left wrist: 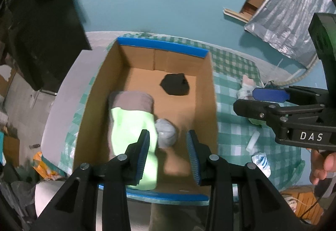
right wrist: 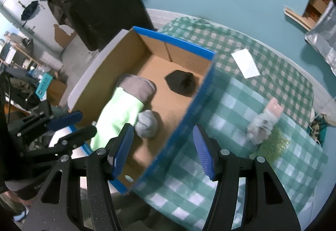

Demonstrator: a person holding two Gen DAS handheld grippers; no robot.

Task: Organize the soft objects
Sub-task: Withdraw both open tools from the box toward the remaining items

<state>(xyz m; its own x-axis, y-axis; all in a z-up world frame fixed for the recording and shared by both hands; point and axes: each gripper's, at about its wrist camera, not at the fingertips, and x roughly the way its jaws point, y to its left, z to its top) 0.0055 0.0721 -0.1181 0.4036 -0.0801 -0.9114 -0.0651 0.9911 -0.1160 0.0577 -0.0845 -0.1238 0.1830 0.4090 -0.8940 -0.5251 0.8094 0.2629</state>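
Observation:
A cardboard box (left wrist: 161, 44) (right wrist: 174, 39) with blue-taped rims stands on a green checked tablecloth (left wrist: 235, 126). Inside lie a long light-green and grey-brown sock (left wrist: 130, 126) (right wrist: 119, 109), a rolled grey sock ball (left wrist: 167, 134) (right wrist: 147, 124) and a black soft item (left wrist: 175, 85) (right wrist: 181, 83). My left gripper (left wrist: 168, 134) (right wrist: 88, 122) hangs open over the near end of the box, above the green sock and the grey ball, with nothing between its pads. My right gripper (right wrist: 162, 128) (left wrist: 245, 101) is open and empty, straddling the box's right wall from above.
To the right of the box, on the cloth, lie a pink-and-white soft bundle (right wrist: 264, 122) (left wrist: 246, 86), a green mesh item (right wrist: 273, 147), a white-and-blue sock (left wrist: 261, 161) and white paper (right wrist: 245, 63). A black bag (left wrist: 42, 31) looms at left. A hand (left wrist: 323, 166) holds the right gripper.

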